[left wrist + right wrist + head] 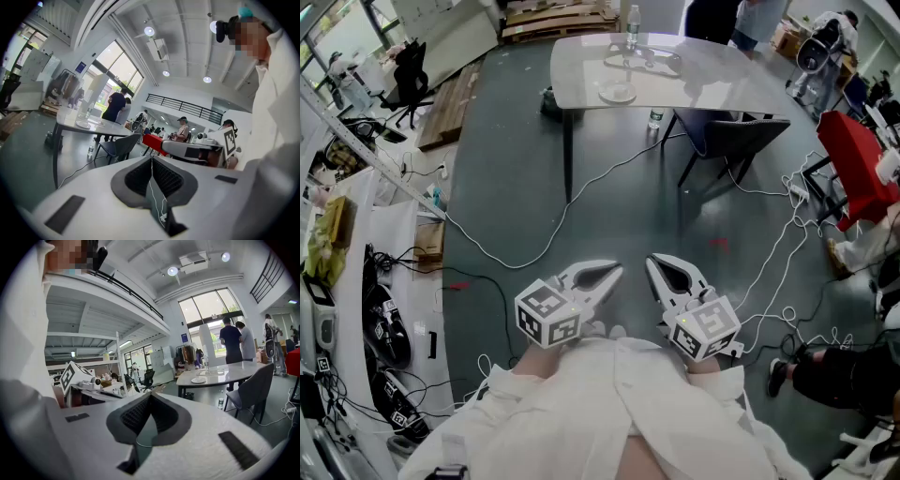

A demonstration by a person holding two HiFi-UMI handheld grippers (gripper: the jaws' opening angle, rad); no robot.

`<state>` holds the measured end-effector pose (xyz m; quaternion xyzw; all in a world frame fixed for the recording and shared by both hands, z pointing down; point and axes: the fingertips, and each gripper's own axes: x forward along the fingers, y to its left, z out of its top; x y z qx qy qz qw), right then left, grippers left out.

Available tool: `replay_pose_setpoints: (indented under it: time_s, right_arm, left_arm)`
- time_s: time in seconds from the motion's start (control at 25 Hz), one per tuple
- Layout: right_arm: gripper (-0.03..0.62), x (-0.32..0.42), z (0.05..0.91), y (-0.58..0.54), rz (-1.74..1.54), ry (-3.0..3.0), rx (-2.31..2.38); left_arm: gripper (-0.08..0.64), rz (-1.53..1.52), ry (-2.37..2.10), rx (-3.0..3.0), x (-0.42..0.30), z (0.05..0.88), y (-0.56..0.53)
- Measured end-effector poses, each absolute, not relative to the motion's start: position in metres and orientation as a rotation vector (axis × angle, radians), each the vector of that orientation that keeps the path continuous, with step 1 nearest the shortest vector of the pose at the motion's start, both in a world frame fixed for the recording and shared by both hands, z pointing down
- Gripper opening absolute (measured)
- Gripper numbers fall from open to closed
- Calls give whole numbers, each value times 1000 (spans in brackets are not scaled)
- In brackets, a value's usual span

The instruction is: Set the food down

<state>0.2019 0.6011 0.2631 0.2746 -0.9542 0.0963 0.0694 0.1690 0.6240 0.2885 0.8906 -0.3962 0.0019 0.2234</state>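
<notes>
Both grippers are held close to the person's white-sleeved body, above the dark floor. My left gripper [616, 273] [151, 161] has its jaws pressed together with nothing between them. My right gripper [653, 262] [149, 398] is shut too and holds nothing. They point toward a grey table [712, 84] some way ahead. On it lie a white plate [617, 92] [198, 379] [83, 123], a clear tray [642, 61] and an upright bottle [633, 22]. I cannot make out any food.
A dark chair [736, 136] stands at the table's near right side, a small bottle [655, 118] on the floor beside it. White cables [525, 253] run across the floor. Cluttered shelves [337, 244] line the left; a red object [853, 159] and seated people are at the right.
</notes>
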Motion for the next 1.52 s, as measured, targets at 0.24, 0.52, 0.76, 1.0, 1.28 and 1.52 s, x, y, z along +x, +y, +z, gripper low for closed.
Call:
replay_pose_setpoints:
  time_s: [0.24,0.52,0.76,1.0,1.28,1.52]
  right_arm:
    - [2,206,272,601,320,-2827,843]
    - [2,208,277,597,344,-2795,843]
    - [2,211,275,589,368,-2772,918]
    - [3,225,291,597,429,-2757,930]
    - [3,237,297,602,435,-2774,899]
    - [3,243,303,613,461,-2795,845]
  left_arm:
    - [20,8,-1086,2462,174,289,626]
    - [20,30,-1106,2461,172,289,625]
    - [20,34,-1097,2465,177,288,620]
    - [21,-113,-1074,2440,193,282,617]
    - [20,-67,-1107,2449,217,290,623]
    - [20,-62,-1110,2425,233,300,633]
